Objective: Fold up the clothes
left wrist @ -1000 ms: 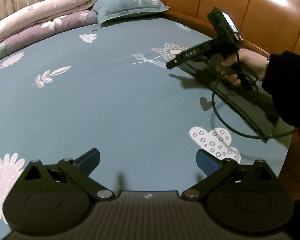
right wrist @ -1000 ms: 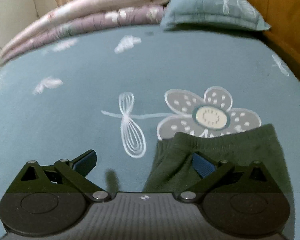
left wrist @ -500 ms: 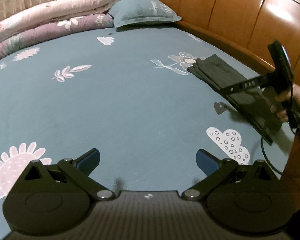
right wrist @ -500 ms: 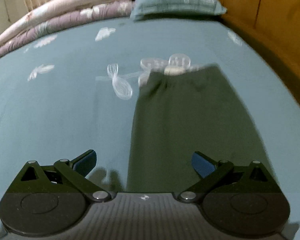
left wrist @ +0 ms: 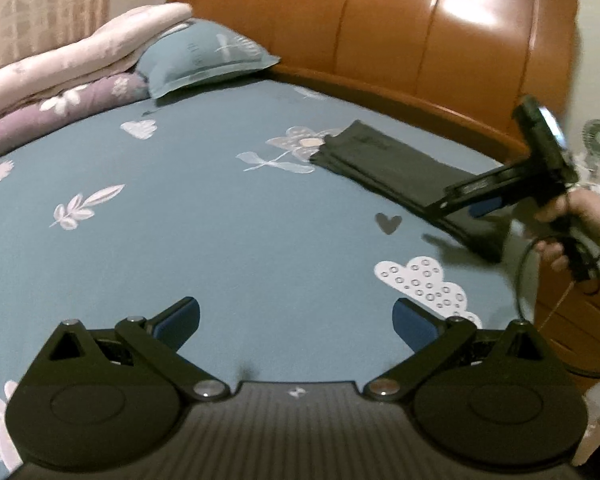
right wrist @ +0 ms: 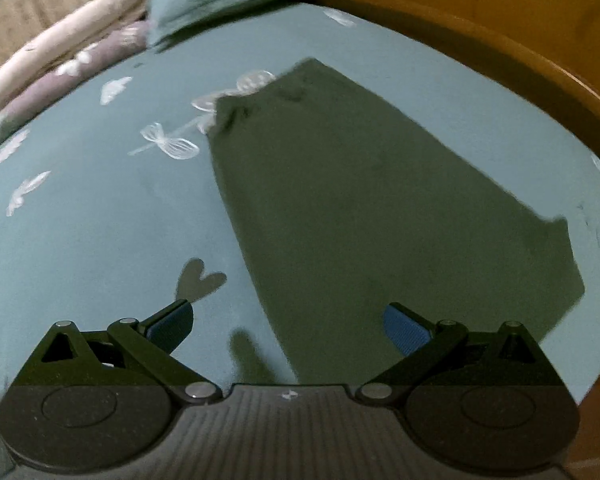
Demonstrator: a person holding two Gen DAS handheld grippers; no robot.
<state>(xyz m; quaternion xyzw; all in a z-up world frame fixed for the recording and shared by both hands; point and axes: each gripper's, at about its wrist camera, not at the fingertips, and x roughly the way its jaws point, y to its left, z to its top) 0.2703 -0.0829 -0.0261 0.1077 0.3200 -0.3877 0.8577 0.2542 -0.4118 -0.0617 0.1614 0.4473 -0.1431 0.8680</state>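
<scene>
dark garment [right wrist: 360, 208] lay flat by headboard [left wrist: 440, 40], covering sheet's flower print | left gripper [left wrist: 296, 316] splayed, empty | right gripper [right wrist: 286, 322] splayed over hem, empty | risk: pinching bedsheet [left wrist: 220, 240] too, dragging fold

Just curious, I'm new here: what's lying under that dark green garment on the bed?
The dark green garment lies flat on the blue patterned bedsheet. It covers part of a printed flower. Whether anything else lies beneath cannot be seen.
</scene>
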